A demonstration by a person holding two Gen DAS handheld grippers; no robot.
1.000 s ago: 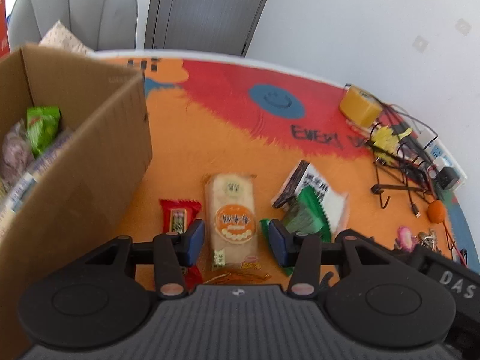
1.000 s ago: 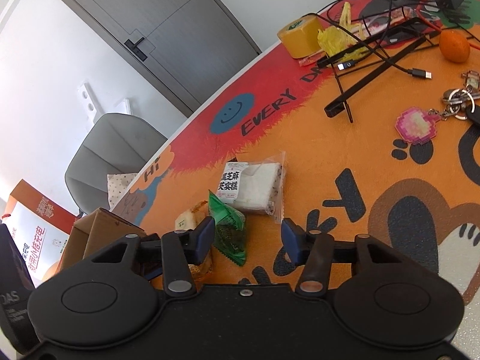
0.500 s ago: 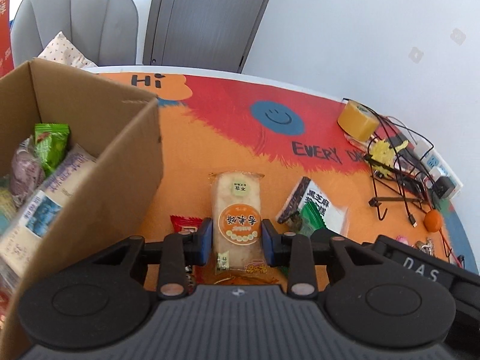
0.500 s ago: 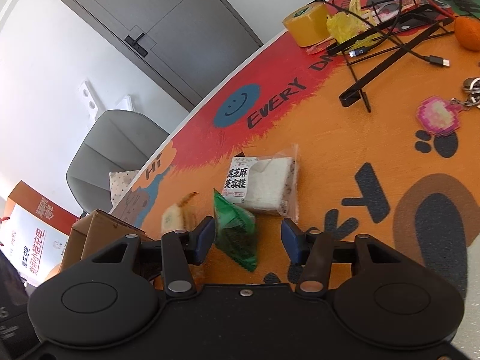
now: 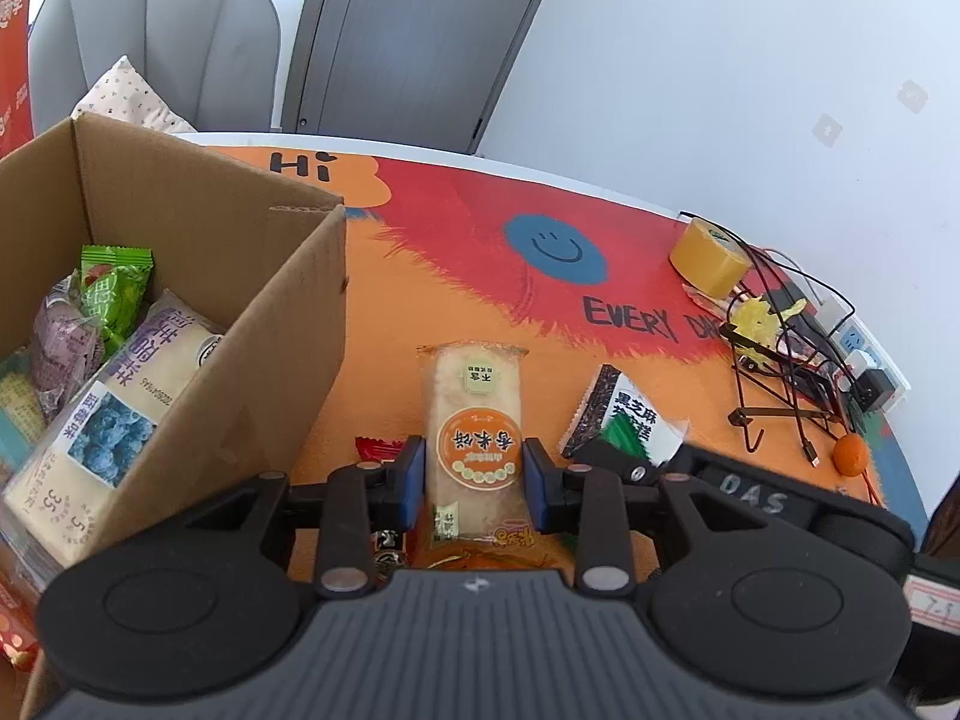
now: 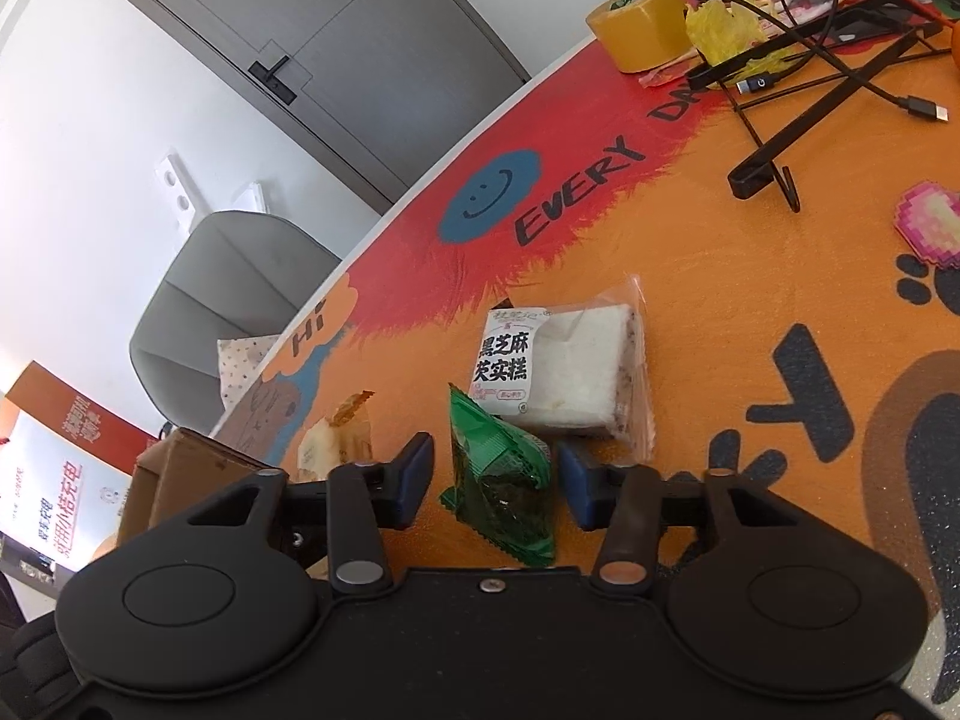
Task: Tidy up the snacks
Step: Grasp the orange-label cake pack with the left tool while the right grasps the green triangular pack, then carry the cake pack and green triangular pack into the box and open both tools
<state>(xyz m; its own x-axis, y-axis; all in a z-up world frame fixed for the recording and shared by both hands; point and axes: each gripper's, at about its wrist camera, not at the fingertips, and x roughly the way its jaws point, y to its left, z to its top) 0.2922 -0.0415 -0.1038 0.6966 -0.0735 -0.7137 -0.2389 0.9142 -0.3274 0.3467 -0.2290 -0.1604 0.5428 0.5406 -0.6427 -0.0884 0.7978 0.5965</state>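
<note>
The left gripper [image 5: 474, 477] has its blue fingers [image 5: 413, 474] clamped on the sides of a long rice cracker packet [image 5: 474, 420], gripping it at the orange round label near its lower end; the packet runs away from the camera over the orange tabletop [image 5: 384, 324]. These fingers have just been closing, with the packet between them. A small red packet [image 5: 378, 447] lies just beside the left finger, partly hidden by it.

The cardboard box [image 5: 252, 360] stands at the left edge of the tabletop, open at the top, and holds a green packet [image 5: 111, 288], a purplish wrapped snack [image 5: 57, 336] and a white blueberry-printed packet [image 5: 126, 396].

The right gripper [image 6: 495, 474] has its fingers [image 6: 414, 471] on either side of a green snack packet [image 6: 501, 477] lying on the tabletop; they have just been closing. Whether the pads already press on the packet is hard to tell from this angle: a thin gap seems to remain on each side. The far end of the green packet overlaps a white sesame cake packet [image 6: 567, 369].

Toward the far right edge of the tabletop sit a roll of yellow tape [image 6: 639, 27], a tangle of black cables [image 6: 840, 66] and a small orange fruit [image 5: 851, 456].
</note>
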